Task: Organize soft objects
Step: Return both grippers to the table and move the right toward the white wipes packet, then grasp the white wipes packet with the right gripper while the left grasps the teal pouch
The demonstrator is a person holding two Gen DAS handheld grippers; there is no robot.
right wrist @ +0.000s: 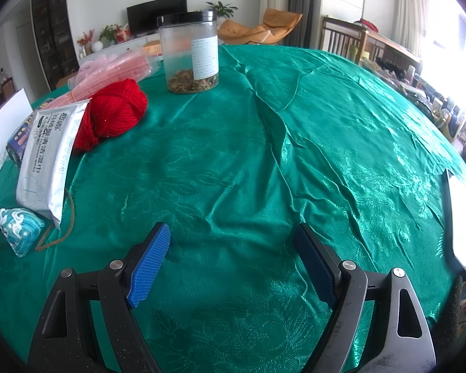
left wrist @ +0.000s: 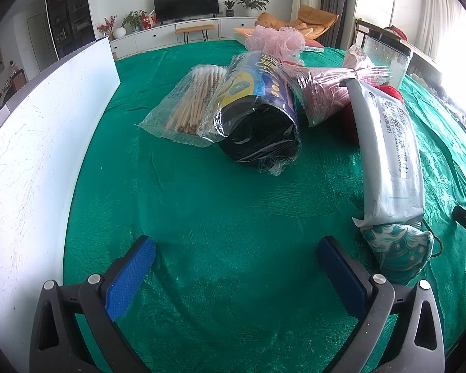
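Meanwhile, both grippers, left gripper (left wrist: 236, 267) and right gripper (right wrist: 231, 261), hover empty with fingers spread; wet-wipes pack (left wrist: 388, 155) reads "CLEANING WIPES" on the green-clothed worktop (right wrist: 264, 155).

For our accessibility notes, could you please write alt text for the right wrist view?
The open right gripper hovers empty over a wrinkled green tablecloth. To its left lie a white wet wipes pack, a red yarn ball and a small blue wave-patterned pouch. A clear jar with a black lid stands further back.
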